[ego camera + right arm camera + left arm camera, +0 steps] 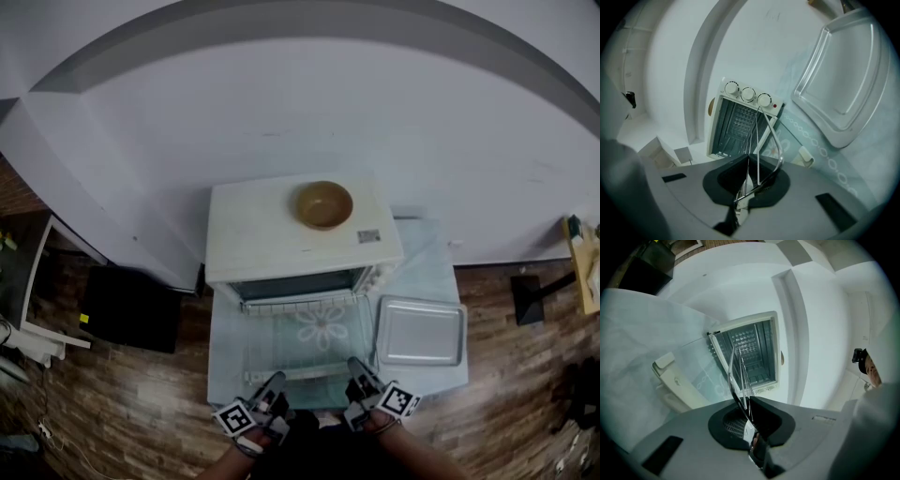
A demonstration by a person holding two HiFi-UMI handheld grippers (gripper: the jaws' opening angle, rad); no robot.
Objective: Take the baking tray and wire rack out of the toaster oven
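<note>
One unreadable label [368,236] on toaster oven [272,239]; wire rack [781,151] gripped.

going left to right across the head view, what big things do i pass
black box on the floor → toaster oven → baking tray → black stand on the floor

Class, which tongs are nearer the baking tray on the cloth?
Right. The right tongs are by the baking tray, off its near corner; the left tongs grip the wire rack farther left.
</note>
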